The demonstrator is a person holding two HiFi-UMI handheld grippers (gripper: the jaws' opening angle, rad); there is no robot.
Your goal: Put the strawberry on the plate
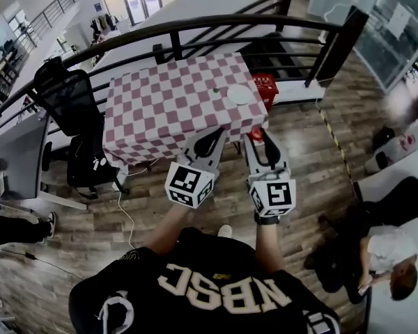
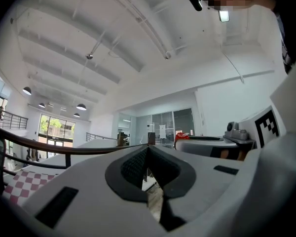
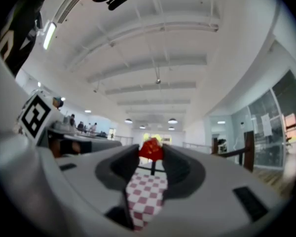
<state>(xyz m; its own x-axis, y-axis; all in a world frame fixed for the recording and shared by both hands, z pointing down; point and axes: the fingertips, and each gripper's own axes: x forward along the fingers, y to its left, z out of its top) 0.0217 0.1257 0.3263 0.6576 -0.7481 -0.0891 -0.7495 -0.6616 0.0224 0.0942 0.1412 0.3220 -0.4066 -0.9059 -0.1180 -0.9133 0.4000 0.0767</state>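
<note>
A red strawberry [image 1: 256,136] [image 3: 151,150] is pinched at the tips of my right gripper [image 1: 257,131] [image 3: 151,154], which is shut on it just short of the table's near edge. The white plate [image 1: 240,94] lies on the right part of the pink-checked table [image 1: 167,106], beyond that gripper. A small dark green bit [image 1: 216,90] sits to the plate's left. My left gripper [image 1: 218,133] [image 2: 148,149] is held beside the right one at the same table edge, its tips meeting with nothing between them. Both are raised and tilted upward.
A red crate [image 1: 265,87] stands on the floor past the table's right corner. A black office chair [image 1: 73,103] is left of the table and a curved black railing [image 1: 195,28] runs behind it. A person [image 1: 383,252] sits on the floor at the right.
</note>
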